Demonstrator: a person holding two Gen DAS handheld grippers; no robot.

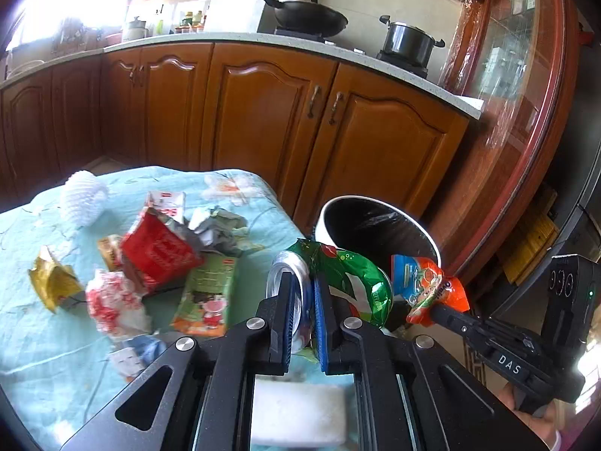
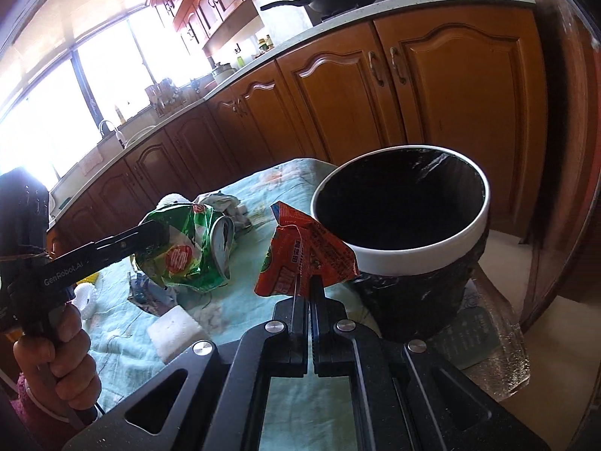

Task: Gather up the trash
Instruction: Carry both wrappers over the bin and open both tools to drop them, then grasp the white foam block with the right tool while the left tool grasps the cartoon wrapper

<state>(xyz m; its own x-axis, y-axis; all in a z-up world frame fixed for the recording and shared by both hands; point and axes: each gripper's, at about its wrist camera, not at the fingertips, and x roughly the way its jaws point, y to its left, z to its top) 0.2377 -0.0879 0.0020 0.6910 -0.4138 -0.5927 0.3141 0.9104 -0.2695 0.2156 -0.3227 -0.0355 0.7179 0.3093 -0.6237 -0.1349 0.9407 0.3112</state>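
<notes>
Trash is split betw. both grippers, both held up near the bin (image 2: pixel 402 233), the landmark here. Left gripper (image 1: pixel 306 300) is clenched on a crushed silver can (image 1: pixel 291 282) plus a green foil wrapper (image 1: pixel 357 282); the can sits betw. the two fingers, the wrapper drapes over the right finger toward the bin's rim. Right gripper (image 2: pixel 308 293) is pinched tight on the lower edge of an orange snack packet (image 2: pixel 304 251), which sticks up past the fingertips, just beside the bin's white rim and not yet over the opening. In the left wrist view that packet (image 1: pixel 428 285) hangs in front of the bin (image 1: pixel 375 225), w/ the right gripper (image 1: pixel 432 310) coming in from the lower right. Bin has a black liner, mouth open. Left of the bin, more litter on the table (image 1: pixel 37 338): red packet (image 1: pixel 157 251), gold wrapper (image 1: pixel 52 282), green-orange sachet (image 1: pixel 210 293), red-white crumpled wrapper (image 1: pixel 109 300), grey crumpled paper (image 1: pixel 218 225), white foam net (image 1: pixel 82 199). A white sponge block (image 2: pixel 172 329) lies nearer the cameras. Table has a pale turquoise floral cloth. Behind the bin: brown wood cabinets (image 1: pixel 263 112) under a light counter, black wok (image 1: pixel 308 15) and lidded pot (image 1: pixel 409 41) on the stove. Bright windows far left of the bin.
</notes>
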